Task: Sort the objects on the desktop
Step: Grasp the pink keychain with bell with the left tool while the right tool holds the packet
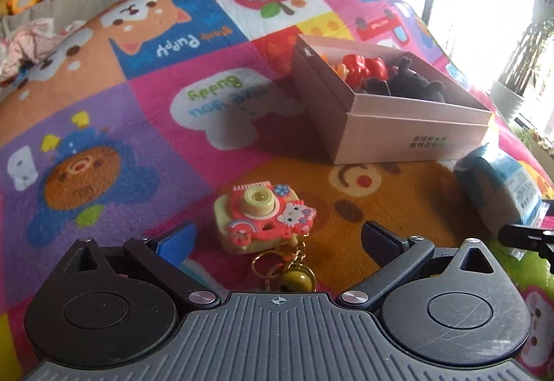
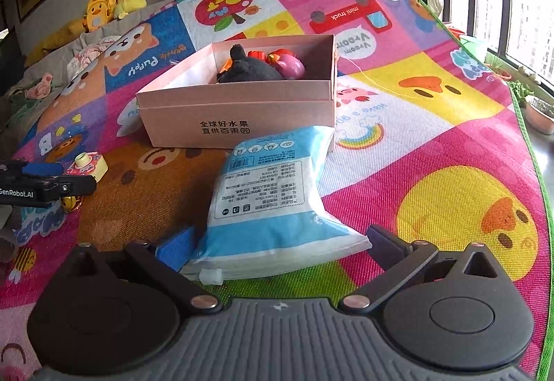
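Your left gripper (image 1: 277, 235) hangs low over the patchwork play mat (image 1: 145, 138) with its jaws spread wide and nothing pressed between them. The toy camera (image 1: 263, 216), pink and cream with a cat figure on its front, lies on the mat in the gap between the two fingers, touching neither one, and its gold keyring and small bell (image 1: 298, 275) trail back toward the gripper body. Beyond it, up and to the right, sits the pink cardboard box (image 1: 415, 135), open at the top, with red toys (image 1: 363, 66) and a dark plush toy (image 1: 408, 83) already inside. Your right gripper (image 2: 273, 244) also stands fully open. The blue and white tissue pack (image 2: 273, 194) lies on the mat between its fingers: the blue pad of the left finger (image 2: 176, 249) sits right against the pack's near corner, though you cannot tell whether it actually touches, and the right finger stands just clear of the pack's other side. The far end of the pack leans up against the front wall of the box. In the right wrist view the dark plush and a pink toy (image 2: 292, 66) show inside the box, and your left gripper shows at the left edge beside the toy camera. Yellow stuffed toys (image 2: 104, 7) lie off the mat by the far wall.
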{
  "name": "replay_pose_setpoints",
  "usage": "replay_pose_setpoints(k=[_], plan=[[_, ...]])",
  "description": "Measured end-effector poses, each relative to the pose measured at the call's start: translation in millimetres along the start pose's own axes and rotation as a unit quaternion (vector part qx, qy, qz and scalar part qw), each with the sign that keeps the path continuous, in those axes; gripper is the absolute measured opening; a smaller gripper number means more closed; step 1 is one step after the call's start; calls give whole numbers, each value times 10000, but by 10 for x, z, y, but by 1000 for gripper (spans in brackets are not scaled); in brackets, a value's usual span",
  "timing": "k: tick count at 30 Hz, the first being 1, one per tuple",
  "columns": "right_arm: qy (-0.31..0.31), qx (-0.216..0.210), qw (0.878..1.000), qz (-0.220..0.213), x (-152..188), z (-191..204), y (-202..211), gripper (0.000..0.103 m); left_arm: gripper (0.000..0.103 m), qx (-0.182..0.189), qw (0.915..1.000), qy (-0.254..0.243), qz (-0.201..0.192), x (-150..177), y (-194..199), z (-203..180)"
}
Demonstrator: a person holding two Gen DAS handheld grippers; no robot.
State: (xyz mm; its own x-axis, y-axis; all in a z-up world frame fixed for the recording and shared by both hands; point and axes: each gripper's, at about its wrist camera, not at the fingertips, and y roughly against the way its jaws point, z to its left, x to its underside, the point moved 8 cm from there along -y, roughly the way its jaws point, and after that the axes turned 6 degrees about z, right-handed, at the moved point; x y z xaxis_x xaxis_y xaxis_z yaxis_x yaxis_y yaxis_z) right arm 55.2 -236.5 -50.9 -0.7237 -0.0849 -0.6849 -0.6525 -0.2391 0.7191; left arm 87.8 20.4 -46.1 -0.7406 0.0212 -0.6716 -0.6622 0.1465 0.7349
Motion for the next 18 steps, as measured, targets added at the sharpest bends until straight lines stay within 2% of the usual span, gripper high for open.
replay_pose_setpoints(k=[3,7,12,17,18], plan=[[-8,28,10000,20,0,-2,-4,103,101,-40,10000,24,-51,-43,-51,-34],[-15,23,10000,34,1,-4,-8,103,79,-2,9998,-172,-92,-54,-61,-174],[24,71,9999,92,3,10,-32,103,64,-111,9983,-512,-251,28,-20,-328],[112,164,9997,121,10,31,-39,103,65,-178,9972,-666,-276,73,14,-396],[123,177,9997,117,10,32,-37,103,68,-197,9972,-672,-272,75,13,-397]])
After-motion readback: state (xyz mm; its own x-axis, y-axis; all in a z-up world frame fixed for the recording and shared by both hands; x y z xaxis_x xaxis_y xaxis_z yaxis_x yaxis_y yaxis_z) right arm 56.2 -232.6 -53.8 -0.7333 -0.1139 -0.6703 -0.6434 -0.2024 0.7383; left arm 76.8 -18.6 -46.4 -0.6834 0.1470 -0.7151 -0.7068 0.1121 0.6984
